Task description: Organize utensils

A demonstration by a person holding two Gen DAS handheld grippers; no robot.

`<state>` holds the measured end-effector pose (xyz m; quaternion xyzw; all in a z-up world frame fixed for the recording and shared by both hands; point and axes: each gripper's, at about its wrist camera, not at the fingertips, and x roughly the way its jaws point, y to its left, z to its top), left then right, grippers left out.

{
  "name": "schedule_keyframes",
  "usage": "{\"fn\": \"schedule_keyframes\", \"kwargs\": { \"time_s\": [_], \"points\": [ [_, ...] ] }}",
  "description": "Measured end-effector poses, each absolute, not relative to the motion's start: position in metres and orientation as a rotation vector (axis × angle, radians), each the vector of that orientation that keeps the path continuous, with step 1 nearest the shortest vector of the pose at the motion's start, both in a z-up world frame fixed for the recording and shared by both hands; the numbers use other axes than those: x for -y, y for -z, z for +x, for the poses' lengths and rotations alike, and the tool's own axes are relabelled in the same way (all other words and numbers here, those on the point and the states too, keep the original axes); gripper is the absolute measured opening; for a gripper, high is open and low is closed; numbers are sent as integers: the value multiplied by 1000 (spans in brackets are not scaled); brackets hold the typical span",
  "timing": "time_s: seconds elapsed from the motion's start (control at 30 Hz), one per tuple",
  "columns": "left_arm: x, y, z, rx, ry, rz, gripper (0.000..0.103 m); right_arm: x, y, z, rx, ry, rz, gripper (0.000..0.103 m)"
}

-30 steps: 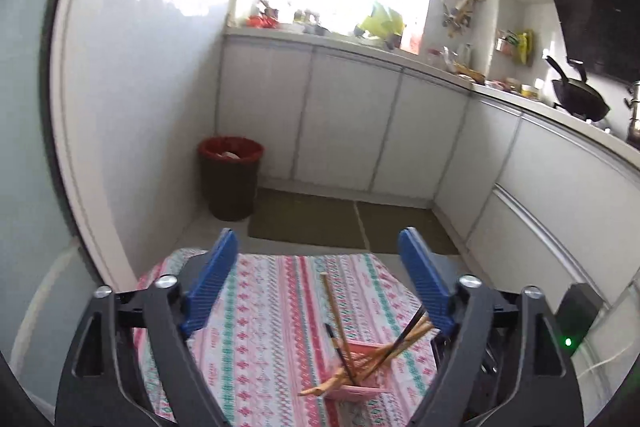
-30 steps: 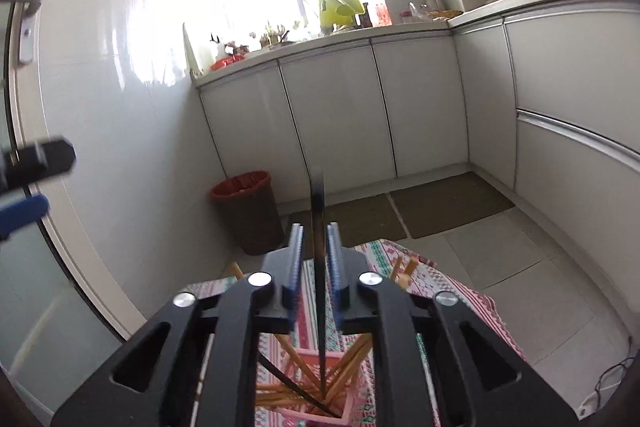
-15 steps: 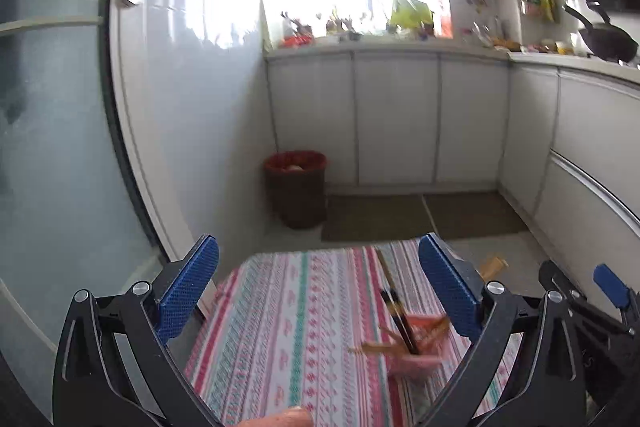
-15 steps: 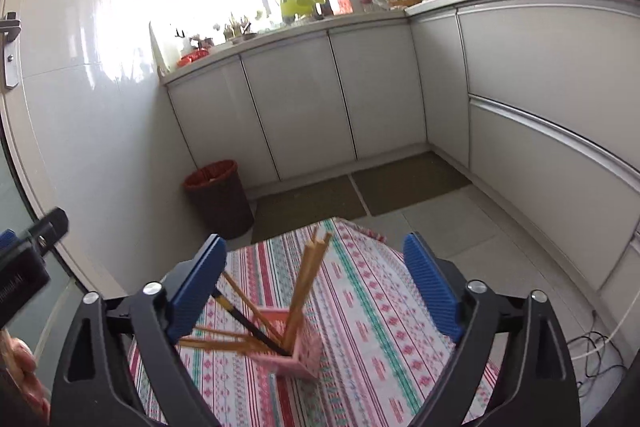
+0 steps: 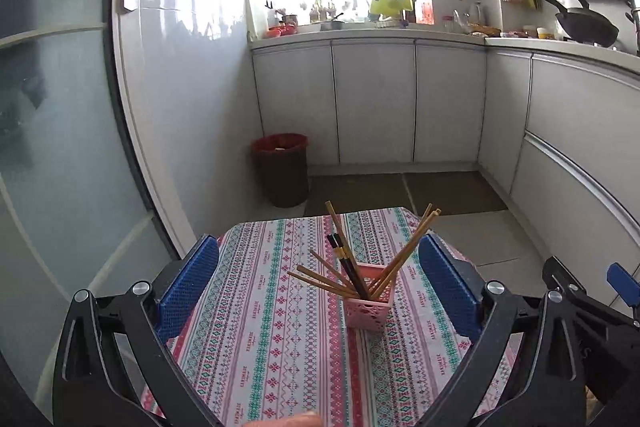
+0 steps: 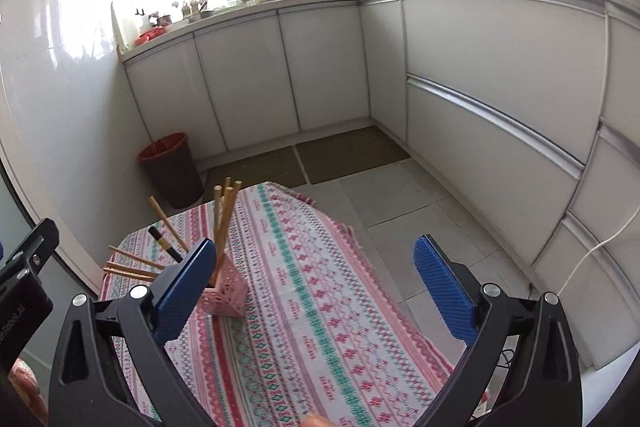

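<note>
- The pink holder [image 5: 368, 309] stands upright on the table [image 5: 256, 347], dead ahead of the left gripper [image 5: 318, 281] and between its wide-spread, empty jaws in that view.
- The chopsticks [image 5: 394, 259] fan up and outward from it, their long axes steeply tilted; a dark pair [image 5: 347, 265] leans left.
- The right gripper [image 6: 314, 281], also wide open and empty, has the holder off to its left, partly behind its left pad.
- The left gripper seems better lined up.
- The cloth around the holder is bare; no loose utensil shows.

Chopsticks [image 5: 352, 267] splayed in pink holder [image 5: 370, 311]
</note>
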<state>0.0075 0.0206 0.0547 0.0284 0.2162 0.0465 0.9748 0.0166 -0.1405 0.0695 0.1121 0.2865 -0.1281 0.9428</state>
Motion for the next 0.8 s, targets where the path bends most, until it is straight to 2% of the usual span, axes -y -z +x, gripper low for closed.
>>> {"fn": "schedule_keyframes", "kwargs": {
  "time_s": [0.8],
  "points": [
    [-2,-46,24,-440,-74,35,96,162,-76,24,-568,285,271,96]
  ]
}}
